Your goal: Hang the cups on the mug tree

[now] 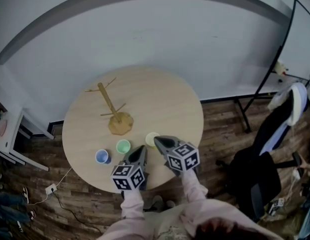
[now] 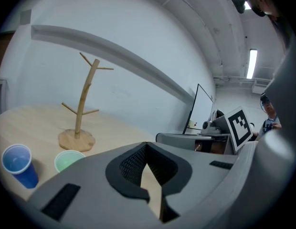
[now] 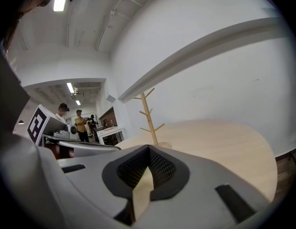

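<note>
Holding the left gripper (image 1: 140, 150) and right gripper (image 1: 159, 141) closed, empty, over the table's (image 1: 167, 91) near edge, we see 3 cups there: blue cup (image 1: 102, 156) left, green cup (image 1: 123, 146), yellow cup (image 1: 152, 139) right. The mug tree (image 1: 111, 106) stands farther, open tabletop to its right.

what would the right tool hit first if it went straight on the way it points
Probably the yellow cup, just ahead of the right tool in the head view; height is unclear, so it might pass over toward the mug tree.
</note>
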Tool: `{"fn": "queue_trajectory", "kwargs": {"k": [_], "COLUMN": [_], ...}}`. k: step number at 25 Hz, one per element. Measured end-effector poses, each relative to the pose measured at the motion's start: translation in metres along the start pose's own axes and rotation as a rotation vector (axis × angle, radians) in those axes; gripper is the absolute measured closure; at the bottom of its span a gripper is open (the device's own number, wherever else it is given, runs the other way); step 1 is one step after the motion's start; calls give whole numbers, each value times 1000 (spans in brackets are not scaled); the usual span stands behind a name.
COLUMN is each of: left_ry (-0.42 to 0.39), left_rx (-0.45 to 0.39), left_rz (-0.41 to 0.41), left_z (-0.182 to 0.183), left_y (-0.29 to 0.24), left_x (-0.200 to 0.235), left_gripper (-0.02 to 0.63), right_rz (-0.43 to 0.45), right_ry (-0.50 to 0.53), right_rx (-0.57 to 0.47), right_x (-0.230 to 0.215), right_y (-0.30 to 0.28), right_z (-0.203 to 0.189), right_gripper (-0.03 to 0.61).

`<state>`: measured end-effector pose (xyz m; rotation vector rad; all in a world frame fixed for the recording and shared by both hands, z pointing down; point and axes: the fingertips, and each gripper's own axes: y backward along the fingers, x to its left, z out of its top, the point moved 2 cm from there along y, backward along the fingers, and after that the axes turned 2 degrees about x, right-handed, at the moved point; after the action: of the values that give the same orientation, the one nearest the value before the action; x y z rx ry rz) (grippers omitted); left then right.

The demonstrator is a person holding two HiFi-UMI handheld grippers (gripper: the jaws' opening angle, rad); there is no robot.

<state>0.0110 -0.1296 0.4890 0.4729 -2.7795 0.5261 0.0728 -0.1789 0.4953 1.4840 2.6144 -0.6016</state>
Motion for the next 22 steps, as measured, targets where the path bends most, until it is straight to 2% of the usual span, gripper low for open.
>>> {"fn": "queue_trajectory", "kwargs": {"k": [9,22], "left_ry": [43,104], "left_rx": [86,187], "left_rz": [-64,-113], "left_z": [-20,-52], "left_y": [-20,-35], "left_x": [8,15], "left_gripper": [609,609], "right_rz": [-28,-137], "right_ry": [18,13], "right_rx": [114,224], "right_x": [-4,-23], "right_y": [-10,-11], "right_z": [-32,-69], "right_gripper": [574,557]}}
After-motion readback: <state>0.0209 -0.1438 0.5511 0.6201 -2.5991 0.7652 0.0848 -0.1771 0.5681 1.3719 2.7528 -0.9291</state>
